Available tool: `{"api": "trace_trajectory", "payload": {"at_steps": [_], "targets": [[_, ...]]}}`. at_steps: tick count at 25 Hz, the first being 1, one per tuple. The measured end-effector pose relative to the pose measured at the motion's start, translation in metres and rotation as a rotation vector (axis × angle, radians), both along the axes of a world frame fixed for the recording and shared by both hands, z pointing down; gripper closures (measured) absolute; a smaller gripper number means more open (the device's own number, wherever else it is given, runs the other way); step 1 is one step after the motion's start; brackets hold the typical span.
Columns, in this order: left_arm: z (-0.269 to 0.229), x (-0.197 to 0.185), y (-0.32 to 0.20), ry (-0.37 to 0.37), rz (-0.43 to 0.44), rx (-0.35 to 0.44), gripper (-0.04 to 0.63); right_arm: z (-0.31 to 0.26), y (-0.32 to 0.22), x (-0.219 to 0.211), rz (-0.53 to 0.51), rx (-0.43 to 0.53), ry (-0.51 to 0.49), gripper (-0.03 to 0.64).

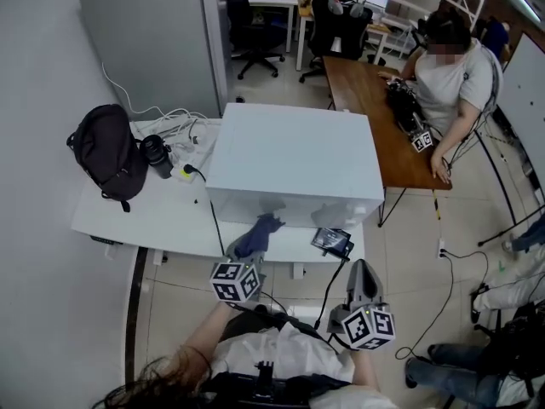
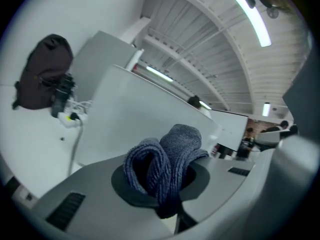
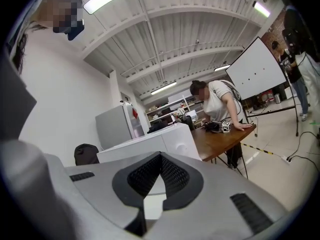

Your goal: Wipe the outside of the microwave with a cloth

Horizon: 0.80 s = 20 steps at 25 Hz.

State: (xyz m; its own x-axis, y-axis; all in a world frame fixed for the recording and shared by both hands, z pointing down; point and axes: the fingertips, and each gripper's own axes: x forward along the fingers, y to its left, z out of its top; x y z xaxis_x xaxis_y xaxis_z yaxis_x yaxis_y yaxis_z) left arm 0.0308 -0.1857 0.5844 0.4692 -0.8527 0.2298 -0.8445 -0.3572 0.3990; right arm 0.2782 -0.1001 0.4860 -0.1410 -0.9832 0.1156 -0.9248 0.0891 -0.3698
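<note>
Centrally, one white boxy microwave [image 1: 294, 156] sits near the worktop [image 1: 145, 216] front edge, with a narrow bare strip left in front. One blue ribbed cloth [image 1: 262, 228], bunched, is clenched in the left tongs [image 1: 247, 250] at lower centre, just beside the microwave's front face. Right tongs [image 1: 362, 271] are closed and empty, over open floor.

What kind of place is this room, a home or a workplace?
Most likely a workplace, perhaps an office or lab: office chairs, a whiteboard, and a person working at a wooden table.
</note>
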Motion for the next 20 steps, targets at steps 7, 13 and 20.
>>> {"api": "trace_trajectory", "payload": {"at_steps": [7,13,20], "targets": [[0.012,0.198,0.012,-0.061,0.475,0.04,0.543,0.002,0.026,0.045,0.13,-0.021,0.016,0.6],[0.05,0.263,-0.019,-0.134,0.537,-0.039,0.543,0.001,0.05,0.075,0.225,-0.028,0.022,0.6],[0.06,0.183,-0.043,-0.086,0.323,-0.097,0.543,0.007,0.053,0.082,0.233,-0.041,0.015,0.6]]}}
